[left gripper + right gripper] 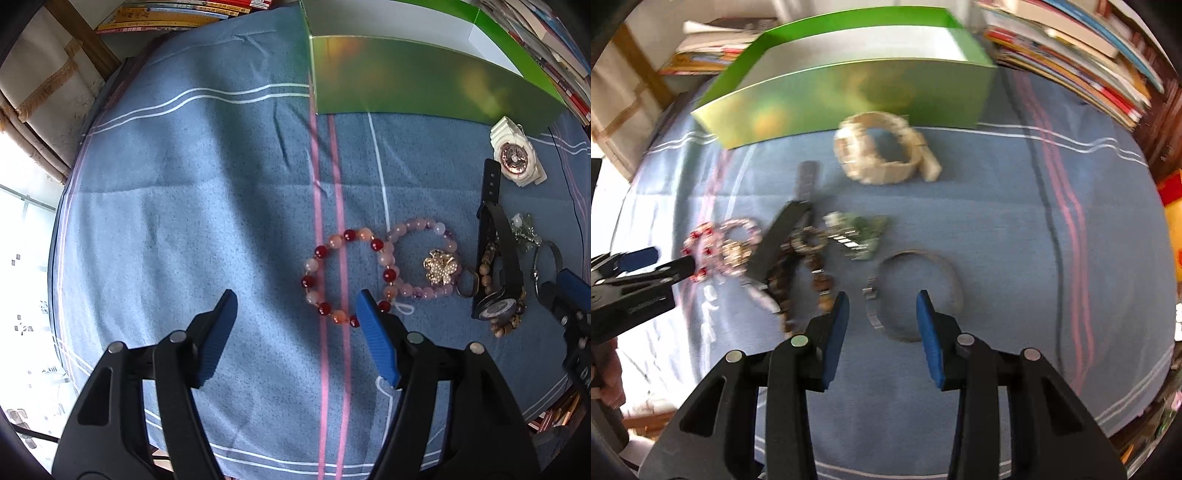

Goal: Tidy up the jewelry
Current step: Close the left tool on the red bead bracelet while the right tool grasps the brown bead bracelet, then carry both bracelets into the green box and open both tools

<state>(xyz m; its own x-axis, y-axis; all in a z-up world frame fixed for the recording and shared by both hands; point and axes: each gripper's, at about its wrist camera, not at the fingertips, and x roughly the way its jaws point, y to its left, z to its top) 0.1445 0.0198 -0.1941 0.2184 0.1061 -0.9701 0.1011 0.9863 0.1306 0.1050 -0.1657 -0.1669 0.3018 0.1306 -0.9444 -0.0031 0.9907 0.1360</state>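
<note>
Jewelry is all lying on the blue cloth of the surface; as far as both views show, nothing is in the green box yet, though its inside is seen only partly. So I judge the task is at its very beginning, and every piece is left for you to move.

Your left hand-held gripper is open and holds nothing. Its right finger tip is at, or just above, the lower edge of the red bracelet, which lies at about 1 o'clock from the gripper. The pink bracelet touches the red one on its 3 o'clock side, and a gold flower rests on it. Further toward 3 o'clock is the black watch, tangled with a brown bead string. The white watch lies apart, near the box front.

Your right hand-held gripper is also open and empty. It hangs over the near part of the metal bangle, which sits just ahead between the fingers. The right view is blurred, so I cannot tell whether the pads touch it. A small green and silver piece lies at 11 o'clock from the bangle.

The bangle and the red bracelet look like the first candidates for the box, at 12 o'clock.
</note>
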